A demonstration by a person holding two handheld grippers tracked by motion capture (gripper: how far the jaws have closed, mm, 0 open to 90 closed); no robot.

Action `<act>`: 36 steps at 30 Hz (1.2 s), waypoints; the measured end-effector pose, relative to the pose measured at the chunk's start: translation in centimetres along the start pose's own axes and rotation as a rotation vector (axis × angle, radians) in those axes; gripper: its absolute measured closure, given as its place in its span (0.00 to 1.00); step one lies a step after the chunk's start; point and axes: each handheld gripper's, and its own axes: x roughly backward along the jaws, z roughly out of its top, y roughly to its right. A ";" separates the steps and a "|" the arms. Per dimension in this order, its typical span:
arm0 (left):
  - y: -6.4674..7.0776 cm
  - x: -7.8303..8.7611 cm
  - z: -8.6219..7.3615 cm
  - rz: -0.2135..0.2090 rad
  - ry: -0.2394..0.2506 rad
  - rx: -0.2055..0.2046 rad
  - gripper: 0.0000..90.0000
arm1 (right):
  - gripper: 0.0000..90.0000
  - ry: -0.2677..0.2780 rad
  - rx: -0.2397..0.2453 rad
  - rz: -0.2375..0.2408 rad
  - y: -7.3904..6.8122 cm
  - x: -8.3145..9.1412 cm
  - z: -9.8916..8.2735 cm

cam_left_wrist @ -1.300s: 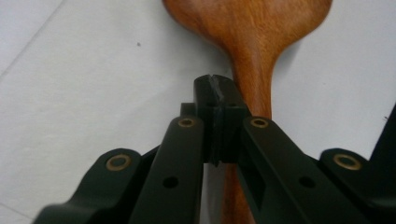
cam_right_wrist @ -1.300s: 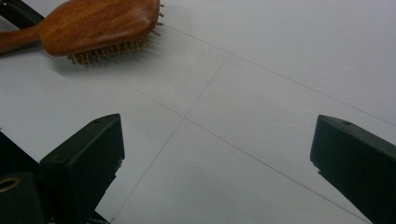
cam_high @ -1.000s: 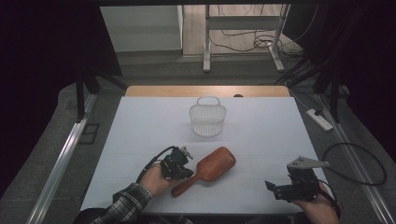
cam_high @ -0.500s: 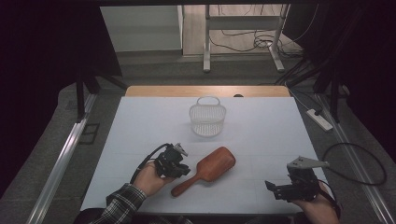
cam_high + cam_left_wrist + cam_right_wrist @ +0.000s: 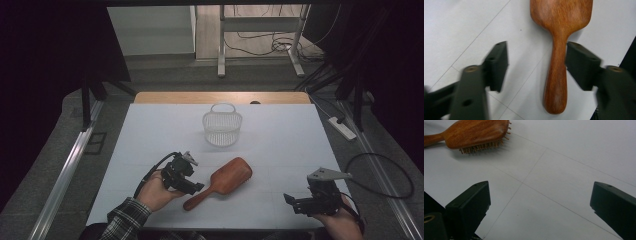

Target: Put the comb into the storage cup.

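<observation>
A brown wooden hairbrush (image 5: 224,181) lies bristles down on the white table, its handle pointing toward the near left. My left gripper (image 5: 194,187) is open at that handle. In the left gripper view the brush handle (image 5: 556,77) lies between the two jaws, close against the right one, and the jaws stand wide apart around it. My right gripper (image 5: 291,201) hovers open near the table's front right edge, apart from the brush. The right gripper view shows the hairbrush (image 5: 474,133) and its bristles at the upper left, with bare table between the jaws.
A small white wire basket (image 5: 222,127) with a handle stands upright at the back middle of the table (image 5: 280,140). A wooden strip (image 5: 220,97) runs along the far edge. A power strip (image 5: 342,127) and cables lie on the floor at right.
My left gripper has moved right and forward along the table to the brush handle, which now lies between its jaws. The right gripper has stayed put.
</observation>
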 end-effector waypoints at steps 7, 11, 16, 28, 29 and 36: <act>0.1 0.0 0.1 -0.004 0.010 0.023 0.09 | 0.04 0.000 0.000 -0.001 0.0 0.0 0.0; 0.3 -0.1 0.3 -0.014 0.009 0.010 0.01 | 0.04 0.001 0.000 -0.002 0.0 0.0 0.0; 0.5 -0.7 0.7 -0.024 -0.011 -0.004 0.00 | 0.03 0.001 -0.001 -0.002 0.0 0.0 0.0; 1.3 -1.8 2.2 0.009 -0.052 -0.064 0.00 | 0.03 0.000 0.003 0.001 0.0 0.0 0.0; 1.3 -1.9 2.4 0.011 -0.057 -0.066 0.00 | 0.03 -0.001 0.003 0.000 0.0 0.0 0.0; 1.9 -2.6 3.3 0.021 -0.072 -0.088 0.00 | 0.03 -0.003 0.004 0.000 0.0 0.0 0.0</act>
